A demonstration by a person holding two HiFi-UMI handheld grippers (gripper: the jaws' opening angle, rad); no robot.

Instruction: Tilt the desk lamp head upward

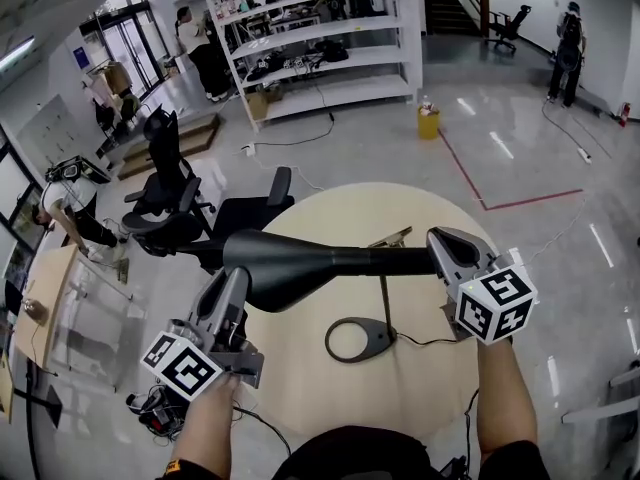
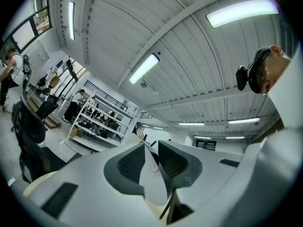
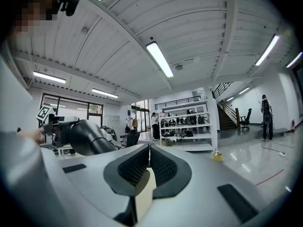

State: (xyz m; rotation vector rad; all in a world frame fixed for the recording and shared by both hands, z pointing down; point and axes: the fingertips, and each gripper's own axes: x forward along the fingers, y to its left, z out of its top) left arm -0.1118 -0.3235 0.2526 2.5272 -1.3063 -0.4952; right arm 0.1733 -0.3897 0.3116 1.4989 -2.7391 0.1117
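A black desk lamp stands on a round beige table (image 1: pixel 320 398). Its ring base (image 1: pixel 360 340) lies flat and a thin stem (image 1: pixel 385 303) rises from it. The long lamp head (image 1: pixel 280 263) lies about level, with its wide shade to the left. My left gripper (image 1: pixel 238 280) (image 2: pixel 152 157) sits just under the shade, open, with nothing between the pads. My right gripper (image 1: pixel 445 243) (image 3: pixel 149 150) is at the right end of the lamp arm, shut with its tips together and nothing gripped. In the right gripper view the lamp head (image 3: pixel 87 137) passes to the left of the jaws.
A black cable (image 1: pixel 425 341) runs from the lamp base across the table. Black office chairs (image 1: pixel 165 193) stand beyond the table's far left edge. White shelving (image 1: pixel 320 38), a yellow bucket (image 1: pixel 428 121) and a person (image 1: pixel 568 48) are farther off. A wooden desk (image 1: pixel 40 308) stands at left.
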